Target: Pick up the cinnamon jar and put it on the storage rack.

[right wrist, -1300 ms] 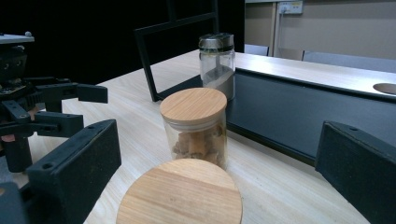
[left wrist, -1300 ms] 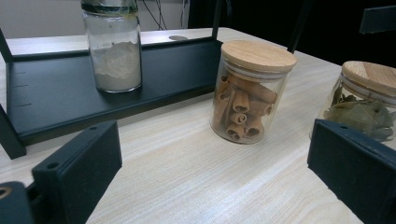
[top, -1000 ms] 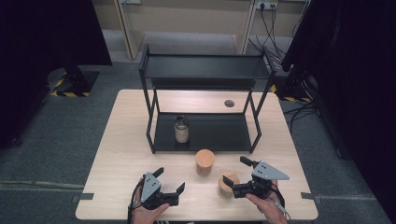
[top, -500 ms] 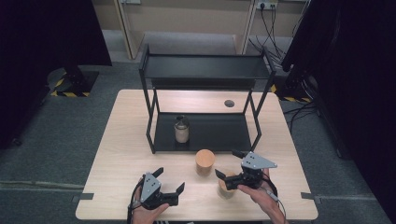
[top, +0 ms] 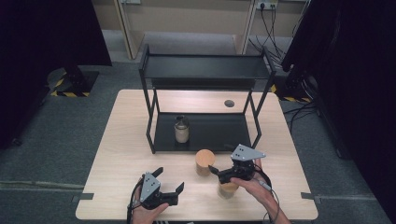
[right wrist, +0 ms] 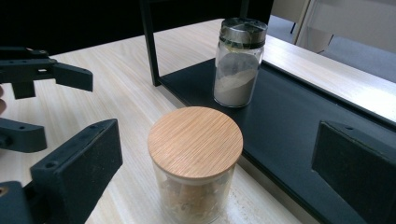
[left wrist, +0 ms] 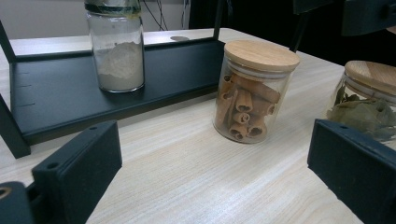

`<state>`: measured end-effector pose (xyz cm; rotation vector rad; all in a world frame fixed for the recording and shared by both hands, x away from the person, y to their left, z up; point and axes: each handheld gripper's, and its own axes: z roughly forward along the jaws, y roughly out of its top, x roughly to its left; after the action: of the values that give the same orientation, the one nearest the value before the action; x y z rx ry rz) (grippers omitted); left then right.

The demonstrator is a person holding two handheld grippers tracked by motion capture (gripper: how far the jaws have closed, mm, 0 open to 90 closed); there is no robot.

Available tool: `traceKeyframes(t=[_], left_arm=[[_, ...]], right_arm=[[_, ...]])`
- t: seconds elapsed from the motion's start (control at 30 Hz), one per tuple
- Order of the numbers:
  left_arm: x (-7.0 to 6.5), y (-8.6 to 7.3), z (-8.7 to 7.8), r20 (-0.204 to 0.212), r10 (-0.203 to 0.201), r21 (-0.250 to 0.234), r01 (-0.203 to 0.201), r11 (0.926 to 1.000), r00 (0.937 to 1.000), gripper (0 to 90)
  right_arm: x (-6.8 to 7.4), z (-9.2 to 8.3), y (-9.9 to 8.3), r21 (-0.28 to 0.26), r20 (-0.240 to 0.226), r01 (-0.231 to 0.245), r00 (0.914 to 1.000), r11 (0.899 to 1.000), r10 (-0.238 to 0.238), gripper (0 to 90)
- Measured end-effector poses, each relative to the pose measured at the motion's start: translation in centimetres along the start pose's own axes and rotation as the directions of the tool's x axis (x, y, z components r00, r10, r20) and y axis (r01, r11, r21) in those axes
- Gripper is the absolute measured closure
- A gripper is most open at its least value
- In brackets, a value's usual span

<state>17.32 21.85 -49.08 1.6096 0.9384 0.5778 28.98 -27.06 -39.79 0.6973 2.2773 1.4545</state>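
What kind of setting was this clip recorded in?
Probably a lab or data-collection studio rather than a home: black curtains ring a lone wooden table, hazard-striped tape marks the grey floor, and cables run to wall sockets.

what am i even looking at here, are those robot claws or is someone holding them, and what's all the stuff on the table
No robot: a person holds a two-jaw hand tool in each hand. The high view looks down on the table; the left gripper and right gripper come in from the bottom. The other two pictures come from cameras riding on each gripper, so the black blocks at their lower edges are that gripper's own jaws. Both stand open and hold nothing. On the table is a black two-tier rack, with a metal-capped shaker of pale powder on its lower shelf. In front stand two wood-lidded glass jars: cinnamon sticks and dried leaves.
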Motion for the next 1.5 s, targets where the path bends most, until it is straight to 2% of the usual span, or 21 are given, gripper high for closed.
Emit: traceKeyframes(t=[0.5,0.83,1.0,1.07,1.5], left_arm=[[0.1,0.0,0.0,-0.001,-0.003,0.001,0.003,1.0,1.0,2.2],[0.1,0.0,0.0,-0.006,-0.005,-0.004,0.005,1.0,1.0,2.1],[0.1,-0.1,-0.1,-0.008,-0.007,-0.005,0.007,1.0,0.9999,2.2],[0.1,-0.1,-0.1,-0.006,-0.006,-0.006,0.006,1.0,1.0,2.2],[0.1,-0.1,-0.1,-0.007,-0.005,-0.007,0.005,1.0,1.0,2.2]], right_arm=[[-1.5,2.5,1.9,0.095,-0.063,0.062,0.9964,0.993,-0.057,3.0],[-1.9,3.8,2.7,0.132,-0.09,0.119,0.9901,0.984,-0.108,4.1],[-2.3,4.5,2.9,0.152,-0.116,0.157,0.9834,0.976,-0.14,5.7],[-2.5,4.9,3.0,0.168,-0.126,0.164,0.9816,0.972,-0.144,5.5],[-3.2,5.6,3.4,0.196,-0.166,0.174,0.9758,0.965,-0.142,6.4]])
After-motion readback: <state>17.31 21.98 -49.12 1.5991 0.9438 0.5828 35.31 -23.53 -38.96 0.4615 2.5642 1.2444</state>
